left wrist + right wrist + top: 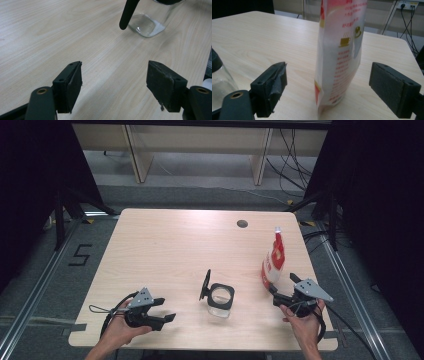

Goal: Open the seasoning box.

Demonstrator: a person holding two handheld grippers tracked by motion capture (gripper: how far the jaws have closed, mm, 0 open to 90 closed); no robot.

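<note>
The red-and-white pouch [338,57] is framed upright between the wide-open right gripper [328,86], not clamped. Left of the pouch, the left gripper [113,86] is held open, empty, near the glass jar [150,22].

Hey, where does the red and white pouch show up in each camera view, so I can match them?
High view: the red and white pouch stands upright at the table's right side, just beyond the right gripper.
Right gripper view: pouch at centre, between the open jaws, untouched.
Left gripper view: no pouch here.
Shared landmark: the glass jar with black rim, centre in the high view, top right in the left gripper view, left edge in the right gripper view.
</note>
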